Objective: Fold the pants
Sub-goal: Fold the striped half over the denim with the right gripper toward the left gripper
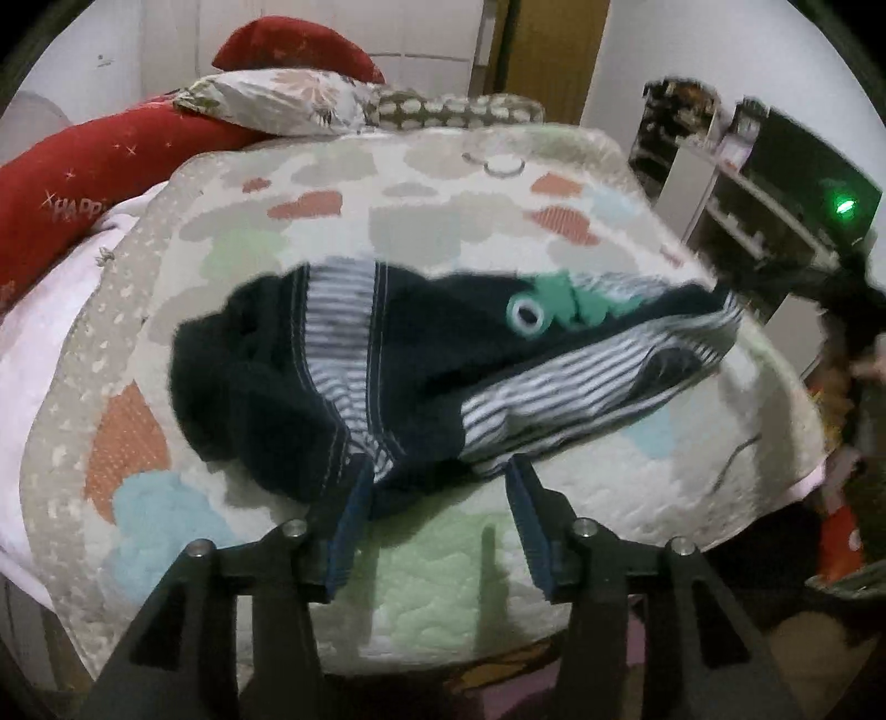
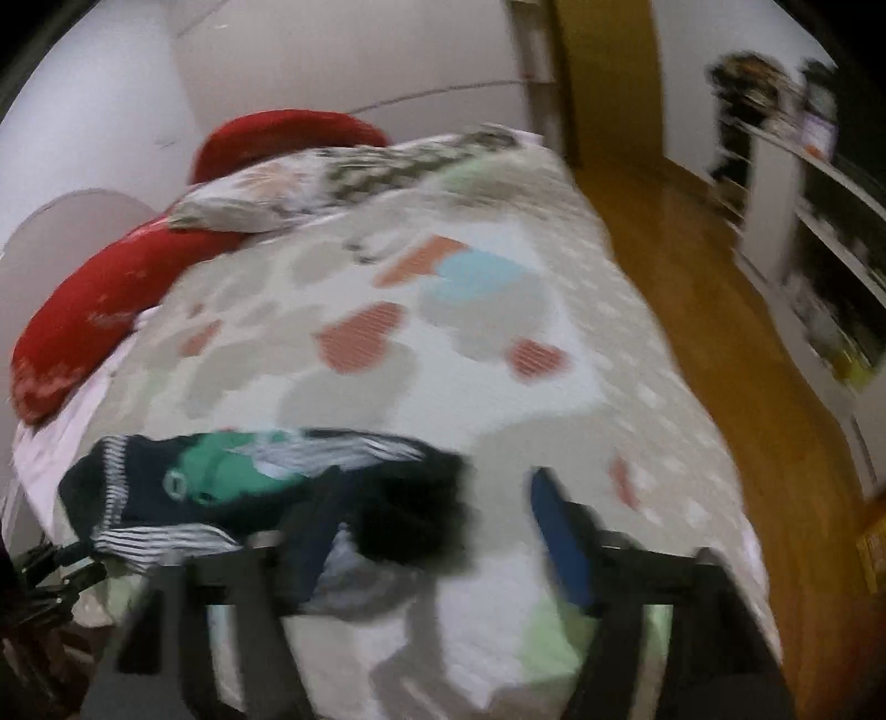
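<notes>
Small navy pants point(image 1: 421, 360) with striped panels and a green patch bearing an eye lie bunched on the patterned quilt point(image 1: 498, 221). My left gripper point(image 1: 437, 479) is open just in front of them. Its blue pads point(image 1: 354, 504) stand apart at the pants' near edge, and fabric reaches in between the tips. In the blurred right wrist view the pants point(image 2: 232, 482) lie at lower left. My right gripper point(image 2: 437, 504) stands wide open at their right end. Dark cloth covers its left finger point(image 2: 315, 537), while the right one is over bare quilt point(image 2: 498, 310).
Red cushions point(image 1: 83, 188) and a flowered pillow point(image 1: 282, 99) sit at the bed's far left. The quilt drops off at the right to a wooden floor point(image 2: 692, 288). White shelves point(image 2: 819, 232) stand beyond it, with a wooden door point(image 1: 554, 50) behind.
</notes>
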The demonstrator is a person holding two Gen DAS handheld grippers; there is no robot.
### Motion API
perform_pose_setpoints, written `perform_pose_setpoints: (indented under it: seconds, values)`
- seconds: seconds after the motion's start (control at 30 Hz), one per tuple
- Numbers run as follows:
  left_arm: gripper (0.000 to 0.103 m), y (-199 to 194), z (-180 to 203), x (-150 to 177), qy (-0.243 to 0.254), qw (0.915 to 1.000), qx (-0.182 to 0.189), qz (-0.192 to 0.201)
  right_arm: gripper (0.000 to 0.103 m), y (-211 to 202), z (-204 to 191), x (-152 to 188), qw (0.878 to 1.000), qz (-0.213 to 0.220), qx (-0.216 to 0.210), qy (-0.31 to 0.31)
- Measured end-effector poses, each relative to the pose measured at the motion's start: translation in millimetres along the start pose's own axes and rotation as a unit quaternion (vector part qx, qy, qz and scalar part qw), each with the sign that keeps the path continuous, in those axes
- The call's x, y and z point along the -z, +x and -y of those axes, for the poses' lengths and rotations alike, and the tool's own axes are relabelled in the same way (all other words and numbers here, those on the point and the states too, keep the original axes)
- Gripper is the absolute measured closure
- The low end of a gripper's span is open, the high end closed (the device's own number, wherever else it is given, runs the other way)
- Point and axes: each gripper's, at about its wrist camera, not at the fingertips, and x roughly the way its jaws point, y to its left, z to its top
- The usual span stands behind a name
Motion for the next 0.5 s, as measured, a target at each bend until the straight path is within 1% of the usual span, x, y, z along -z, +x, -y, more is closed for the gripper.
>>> perform_pose_setpoints:
  seconds: [0.03, 0.07, 0.13, 0.2, 0.27, 0.33, 0.37, 0.4, 0.47, 0.5]
  values:
    - [0.041, -5.2, -3.5, -2.8, -0.010, 0.9999, 0.001, 0.008, 0.028, 7.1, -12.0, -4.0, 1.000, -0.004, 0.003, -0.018]
    - [0.035, -7.6, -7.2, -5.2, -0.018, 0.9997, -0.002, 0.013, 0.028, 14.6, -23.8, -6.9, 0.999, -0.007, 0.012, -0.038]
    - [0.035, -7.9, -20.7, -11.2, -0.047, 0.9986, -0.012, 0.019, 0.028, 30.4, -35.6, -7.2, 0.997, -0.016, 0.027, -0.068]
    - [0.035, -2.3, -42.5, -17.4, -0.092, 0.9955, -0.018, 0.012, 0.028, 50.9, -44.1, -4.8, 0.993, -0.047, 0.040, -0.098]
    - [0.035, 0.8, -63.6, -19.4, -0.137, 0.9904, -0.012, 0.011, 0.029, 66.3, -51.4, 3.3, 0.988, -0.072, 0.048, -0.129]
    - [0.035, 3.6, -80.0, -19.4, -0.173, 0.9848, 0.005, 0.012, 0.058, 72.7, -53.7, 16.2, 0.981, -0.097, 0.052, -0.158]
    - [0.035, 5.2, -84.7, -20.1, -0.181, 0.9833, 0.007, 0.012, 0.078, 72.0, -54.6, 21.0, 0.979, -0.102, 0.054, -0.167]
    - [0.035, 6.7, -86.1, -20.8, -0.183, 0.9831, 0.003, 0.011, 0.081, 67.5, -55.6, 24.2, 0.979, -0.104, 0.048, -0.170]
    - [0.034, 10.7, -87.3, -24.6, -0.177, 0.9838, -0.025, 0.012, 0.084, 55.7, -52.2, 23.8, 0.982, -0.094, 0.036, -0.161]
    - [0.034, 12.2, -88.4, -26.1, -0.178, 0.9836, -0.027, 0.013, 0.085, 47.8, -50.9, 20.9, 0.984, -0.083, 0.036, -0.155]
